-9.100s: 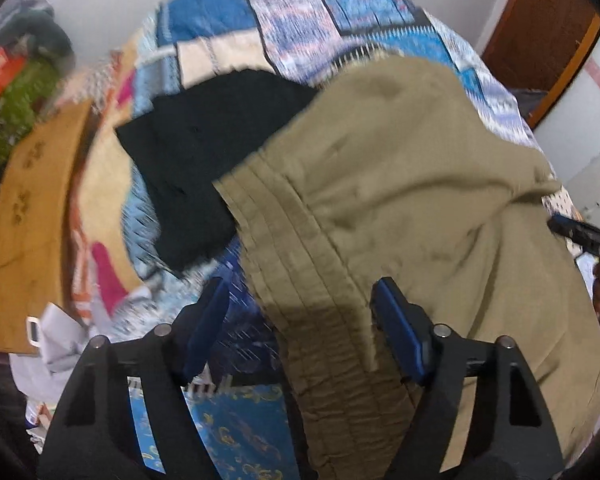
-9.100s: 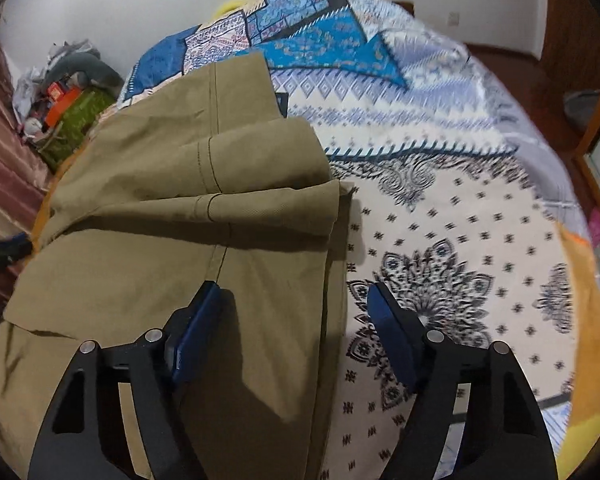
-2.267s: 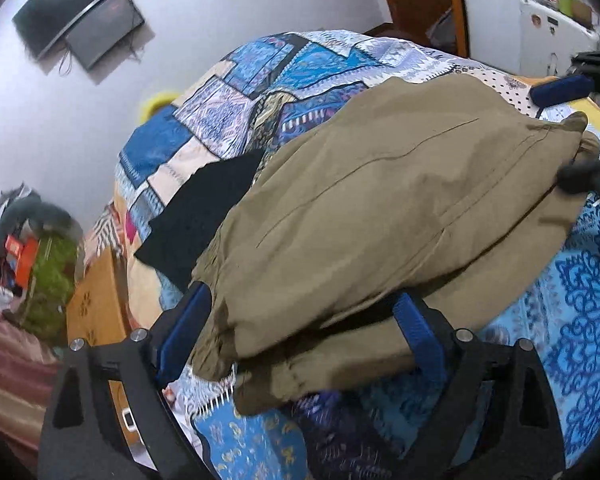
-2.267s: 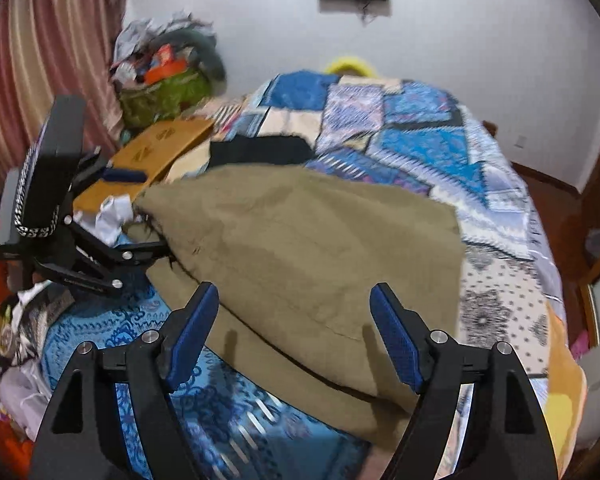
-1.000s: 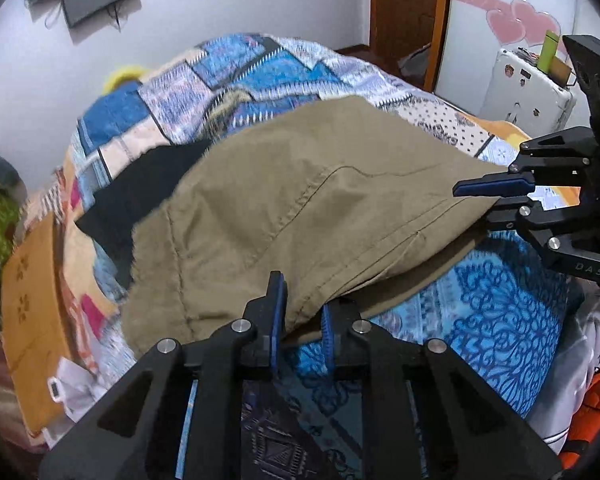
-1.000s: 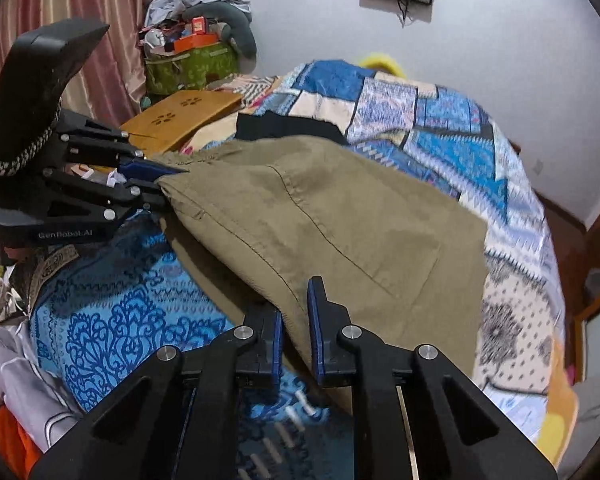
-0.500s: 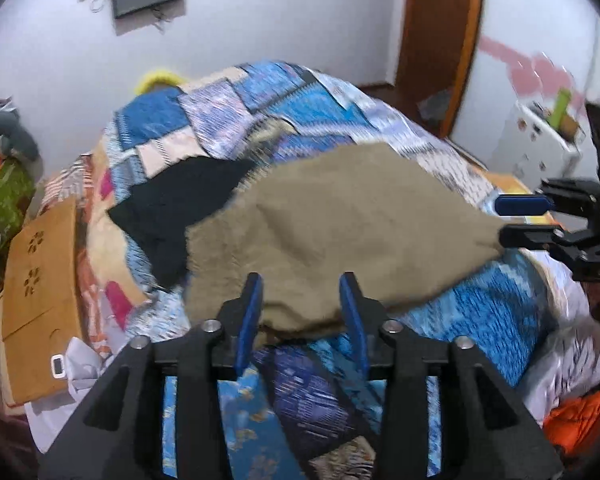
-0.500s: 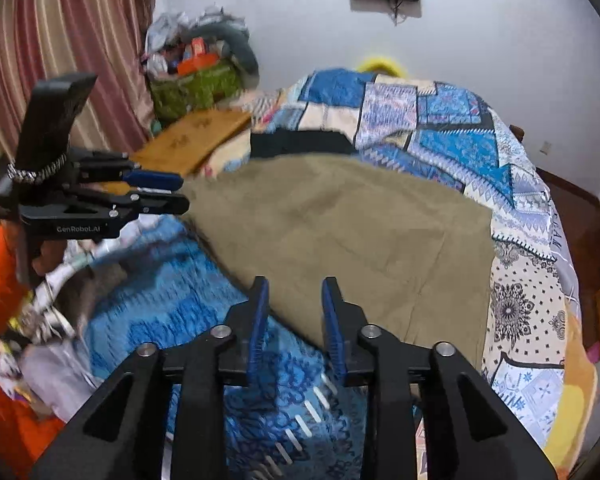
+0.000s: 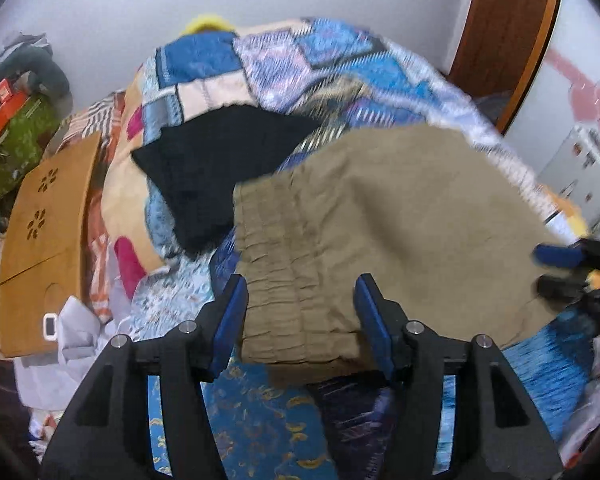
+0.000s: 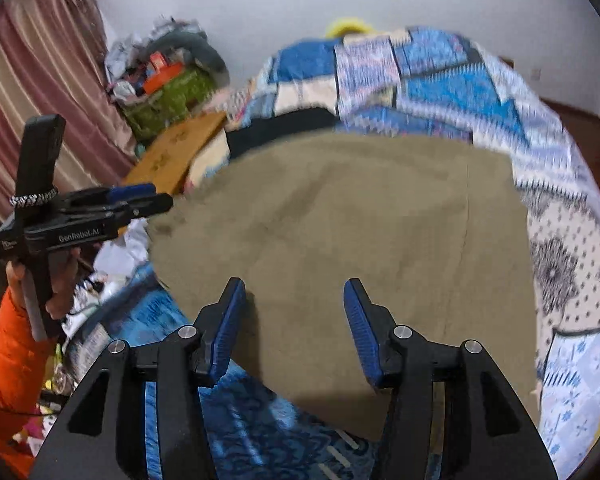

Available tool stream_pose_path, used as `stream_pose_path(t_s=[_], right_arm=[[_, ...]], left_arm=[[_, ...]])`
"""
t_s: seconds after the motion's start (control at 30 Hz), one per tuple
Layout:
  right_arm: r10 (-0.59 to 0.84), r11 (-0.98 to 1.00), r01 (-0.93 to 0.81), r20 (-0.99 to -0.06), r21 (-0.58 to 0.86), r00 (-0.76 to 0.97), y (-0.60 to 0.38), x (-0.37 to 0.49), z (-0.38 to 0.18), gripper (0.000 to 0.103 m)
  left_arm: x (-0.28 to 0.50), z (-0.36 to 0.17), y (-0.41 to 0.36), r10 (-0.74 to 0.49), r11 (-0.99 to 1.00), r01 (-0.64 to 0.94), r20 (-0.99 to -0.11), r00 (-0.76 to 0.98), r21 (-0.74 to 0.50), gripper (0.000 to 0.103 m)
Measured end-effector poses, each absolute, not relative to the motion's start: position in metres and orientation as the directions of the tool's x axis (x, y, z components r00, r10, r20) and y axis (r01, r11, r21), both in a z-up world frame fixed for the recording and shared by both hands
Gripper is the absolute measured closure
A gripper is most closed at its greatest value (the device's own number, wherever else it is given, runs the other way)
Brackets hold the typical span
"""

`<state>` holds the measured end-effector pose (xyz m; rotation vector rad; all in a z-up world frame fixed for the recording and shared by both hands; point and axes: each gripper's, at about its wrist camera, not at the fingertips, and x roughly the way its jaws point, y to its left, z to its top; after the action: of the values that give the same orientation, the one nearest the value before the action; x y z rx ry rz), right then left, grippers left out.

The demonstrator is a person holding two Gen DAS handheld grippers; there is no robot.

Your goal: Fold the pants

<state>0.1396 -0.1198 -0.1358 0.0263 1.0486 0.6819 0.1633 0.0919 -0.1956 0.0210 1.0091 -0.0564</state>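
Observation:
The olive pants (image 9: 380, 220) lie folded flat on the bed, their gathered waistband toward my left gripper (image 9: 300, 292). Its jaws are opening; the waistband corner lies below and between the blue pads, which do not press on it. In the right wrist view the pants (image 10: 340, 220) spread out ahead of my right gripper (image 10: 294, 292). Its jaws are opening too, over the near edge of the cloth without pinching it. The right gripper (image 9: 560, 264) shows at the pants' right corner, and the left gripper (image 10: 140, 196) sits at their left corner.
A black garment (image 9: 220, 168) lies on the patchwork bedspread (image 9: 300, 64) behind the pants. A wooden board (image 9: 40, 240) leans at the bed's left side. A hand (image 10: 60, 280) with an orange sleeve (image 10: 4, 360) holds the left gripper. A curtain (image 10: 40, 100) and a clutter pile (image 10: 168, 80) stand beyond.
A second ago both grippers were shut on the pants' near edge. Both have since opened and let go, and the pants have settled flat on the bed.

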Motion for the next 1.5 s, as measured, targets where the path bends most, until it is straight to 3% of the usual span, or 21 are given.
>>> stream_pose_path(t_s=[0.33,0.43,0.53,0.6,0.93,1.23,1.5], right_arm=[[0.468,0.859,-0.411,-0.793,0.304,0.391,-0.185,0.124,-0.131,0.059],[0.418,0.888,-0.375,-0.805,0.265,0.421,-0.201,0.117,-0.132,0.059],[0.452,0.883,-0.336,-0.788,0.328,0.419,-0.224,0.108,-0.136,0.059],[0.394,0.91,-0.313,-0.801,0.271,0.452,-0.23,0.102,-0.135,0.059],[0.376,0.924,-0.247,-0.815,0.293,0.441,-0.259,0.095,-0.143,0.057],[0.372,0.922,-0.292,-0.783,0.252,0.498,-0.257,0.13,-0.114,0.056],[0.378,0.923,-0.278,-0.765,0.267,0.521,-0.255,0.195,-0.12,0.048]], left_arm=[[0.149,-0.205,0.105,-0.038,0.999,0.029,-0.841,0.54,-0.027,0.036],[0.148,-0.206,0.098,0.004,0.999,0.032,-0.834,0.552,0.026,0.036],[0.146,-0.207,0.093,0.033,0.997,0.035,-0.829,0.558,0.063,0.036],[0.146,-0.208,0.092,0.043,0.996,0.036,-0.829,0.558,0.076,0.035],[0.152,-0.201,0.1,0.008,1.0,0.017,-0.852,0.523,0.02,0.035],[0.191,-0.171,0.12,0.089,0.996,-0.038,-0.832,0.548,0.082,0.027],[0.25,-0.176,0.129,0.099,0.995,-0.077,-0.842,0.531,0.068,0.018]])
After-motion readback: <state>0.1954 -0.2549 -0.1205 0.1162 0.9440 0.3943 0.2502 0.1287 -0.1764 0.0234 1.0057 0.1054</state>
